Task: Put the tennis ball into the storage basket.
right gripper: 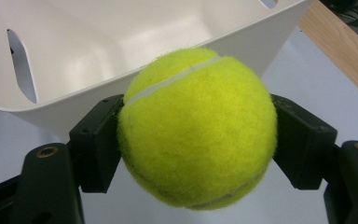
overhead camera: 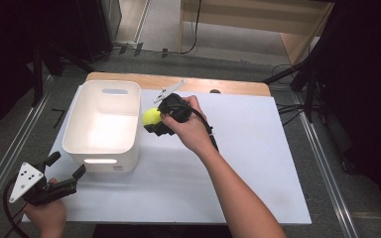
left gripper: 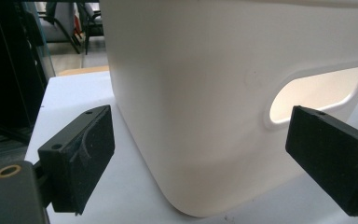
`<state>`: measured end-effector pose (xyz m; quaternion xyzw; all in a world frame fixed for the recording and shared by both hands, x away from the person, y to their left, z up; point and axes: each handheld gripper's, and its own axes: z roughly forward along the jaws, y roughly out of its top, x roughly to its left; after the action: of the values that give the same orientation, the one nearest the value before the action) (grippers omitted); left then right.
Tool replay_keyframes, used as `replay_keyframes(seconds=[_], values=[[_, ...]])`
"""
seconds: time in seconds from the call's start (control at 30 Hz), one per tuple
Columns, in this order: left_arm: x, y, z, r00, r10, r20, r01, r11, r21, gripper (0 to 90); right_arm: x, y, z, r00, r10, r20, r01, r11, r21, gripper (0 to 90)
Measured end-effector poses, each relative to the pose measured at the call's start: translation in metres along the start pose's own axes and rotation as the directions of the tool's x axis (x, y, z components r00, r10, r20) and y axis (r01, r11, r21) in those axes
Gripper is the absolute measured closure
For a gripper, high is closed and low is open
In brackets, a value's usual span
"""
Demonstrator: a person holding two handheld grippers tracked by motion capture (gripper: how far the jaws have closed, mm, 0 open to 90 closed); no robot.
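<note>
- One tennis ball [right gripper: 198, 128] sits clenched in the right tool [overhead camera: 155, 120], beside the white bin [overhead camera: 102, 148] rim, above the bench [overhead camera: 258, 163].
- Releasing early (short of the rim) could bounce it away.
- Left tool [overhead camera: 65, 171] gapes, gripping nothing.

Right claw [overhead camera: 155, 120] clamped, arm outstretched; left claw [overhead camera: 68, 166] agape, low.

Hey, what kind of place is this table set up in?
Probably a lab or workshop set up for recording. A white board on a wooden table holds a white bin, dark stands and loose cables ring it, and metal rails run alongside on grey carpet.
</note>
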<state>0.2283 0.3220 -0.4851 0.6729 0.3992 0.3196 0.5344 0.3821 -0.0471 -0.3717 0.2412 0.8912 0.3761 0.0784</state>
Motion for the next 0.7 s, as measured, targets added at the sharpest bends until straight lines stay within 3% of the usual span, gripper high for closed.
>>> replay_keyframes(seconds=[0.7], values=[[-0.0011, 0.0002, 0.0005, 1.0, -0.002, -0.004, 0.002, 1.0, 0.005, 7.9, 0.0031, 0.0045, -0.0013, 0.9999, -0.01, -0.005, 0.01, 1.0, -0.012, 24.3]])
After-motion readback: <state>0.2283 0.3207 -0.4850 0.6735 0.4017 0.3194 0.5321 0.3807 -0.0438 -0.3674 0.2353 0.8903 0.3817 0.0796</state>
